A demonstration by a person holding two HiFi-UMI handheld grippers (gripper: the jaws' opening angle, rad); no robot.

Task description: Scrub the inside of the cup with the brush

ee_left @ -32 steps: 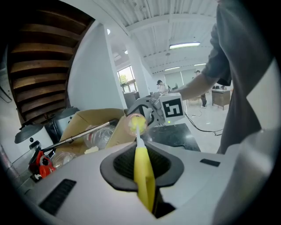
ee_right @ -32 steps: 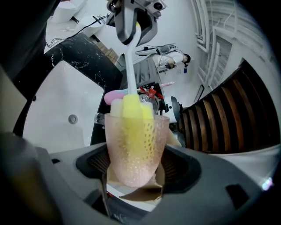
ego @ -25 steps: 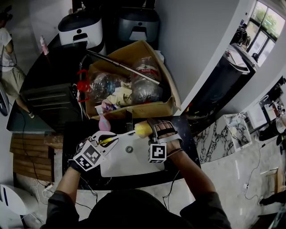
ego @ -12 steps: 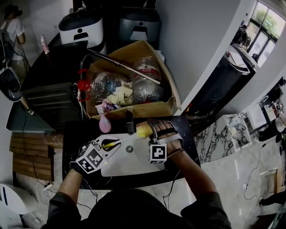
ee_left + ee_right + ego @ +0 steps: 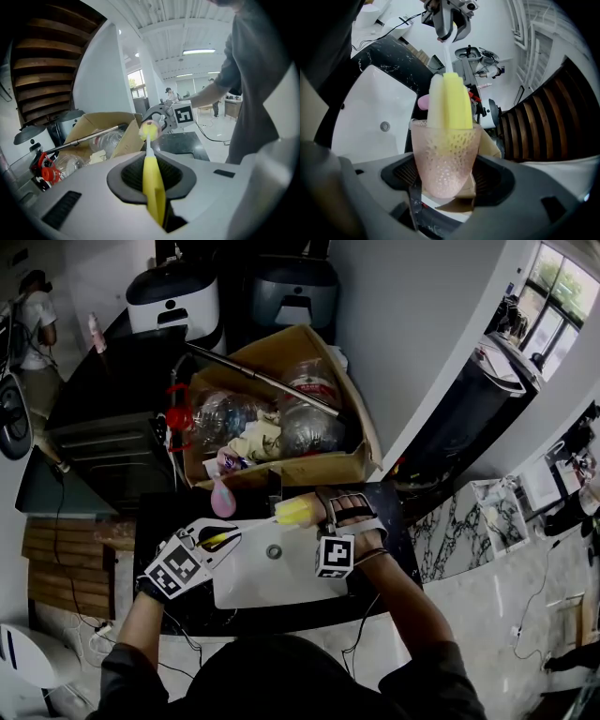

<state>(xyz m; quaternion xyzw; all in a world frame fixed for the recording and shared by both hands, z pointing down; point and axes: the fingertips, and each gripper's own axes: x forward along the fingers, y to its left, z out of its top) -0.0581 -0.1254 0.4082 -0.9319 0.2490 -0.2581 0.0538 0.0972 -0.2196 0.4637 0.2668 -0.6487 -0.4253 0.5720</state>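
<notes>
In the right gripper view a pink, dimpled, see-through cup point(image 5: 444, 159) sits between the jaws of my right gripper point(image 5: 445, 176), which is shut on it. The yellow and white sponge head of the brush point(image 5: 451, 101) stands in the cup's mouth, its upper part sticking out. In the left gripper view my left gripper point(image 5: 151, 177) is shut on the brush's yellow handle point(image 5: 153, 187), whose stem runs to the cup point(image 5: 150, 129). From the head view both grippers hover over the white sink point(image 5: 281, 589), left gripper point(image 5: 221, 539) at the left, right gripper point(image 5: 317, 512) at the back.
A black tap point(image 5: 273, 491) and a pink object point(image 5: 222, 498) stand at the sink's back edge, with the drain point(image 5: 274, 551) below. Behind them is an open cardboard box point(image 5: 356, 427) full of plastic bottles. A black counter point(image 5: 389, 531) surrounds the sink.
My left gripper has drawn back a little to the left with the brush handle. The cup and right gripper have barely moved. A person at the far left has shifted.
</notes>
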